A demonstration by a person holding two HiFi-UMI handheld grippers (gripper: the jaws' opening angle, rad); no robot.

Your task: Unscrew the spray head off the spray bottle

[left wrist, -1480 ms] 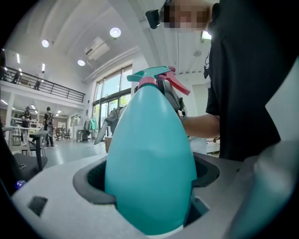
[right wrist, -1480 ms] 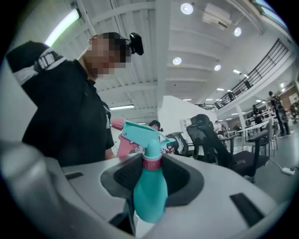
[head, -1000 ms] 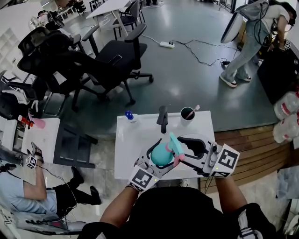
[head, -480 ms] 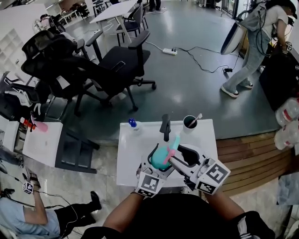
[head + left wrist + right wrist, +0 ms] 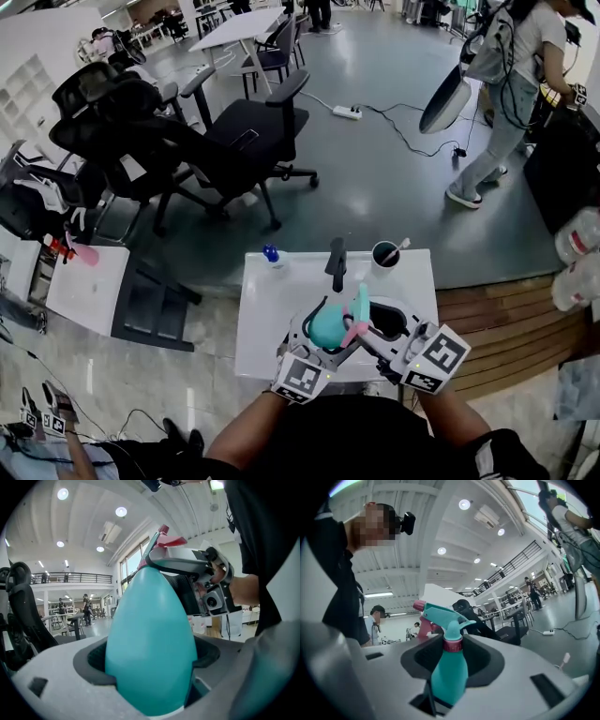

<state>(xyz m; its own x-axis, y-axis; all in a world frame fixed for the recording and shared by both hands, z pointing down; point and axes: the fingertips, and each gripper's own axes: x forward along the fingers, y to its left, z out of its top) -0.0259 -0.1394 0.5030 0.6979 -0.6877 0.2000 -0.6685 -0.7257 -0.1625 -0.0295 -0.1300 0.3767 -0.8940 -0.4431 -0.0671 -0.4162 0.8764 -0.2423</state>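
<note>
Mid-air, one spray bottle (image 5: 326, 328): left hand-held gripper (image 5: 150, 667) clamped, right hand-held gripper (image 5: 452, 656) closing around, seemingly gripping.

Black shirt (image 5: 361, 427), black-and-white marker cubes (image 5: 303, 375)

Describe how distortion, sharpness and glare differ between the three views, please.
Head view: evenly lit and sharp, with the floor bowed by the wide lens. Left gripper view: strong fisheye with dark corners; the spray bottle is so near that it fills the middle; ceiling lamps glare. Right gripper view: same fisheye, yet the spray head is sharp.
</note>
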